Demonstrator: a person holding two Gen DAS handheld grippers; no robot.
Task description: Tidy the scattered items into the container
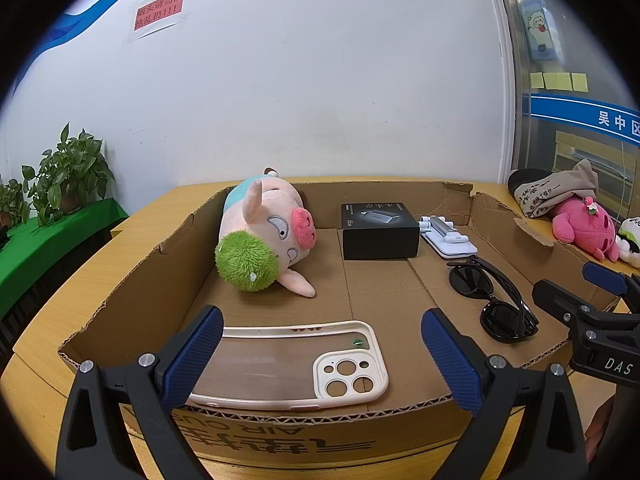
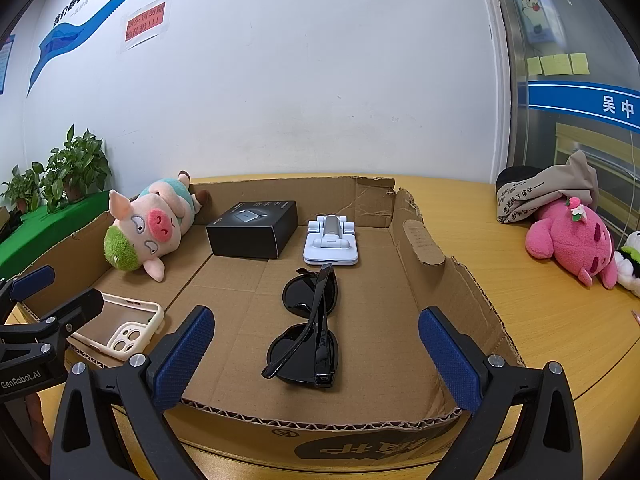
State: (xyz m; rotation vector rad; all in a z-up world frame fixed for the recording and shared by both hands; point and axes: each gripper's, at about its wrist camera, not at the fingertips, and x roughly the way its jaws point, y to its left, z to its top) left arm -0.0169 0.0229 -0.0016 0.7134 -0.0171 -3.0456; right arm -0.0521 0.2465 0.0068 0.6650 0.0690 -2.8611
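Observation:
A shallow cardboard box sits on the wooden table. In it lie a plush pig, a black box, a white phone stand, black sunglasses and a cream phone case. My left gripper is open and empty, over the phone case at the box's near wall. My right gripper is open and empty, just above the near end of the sunglasses.
A pink plush toy, a grey cloth bag and a white-and-black plush lie on the table right of the box. Potted plants stand on a green surface at the left. A white wall is behind.

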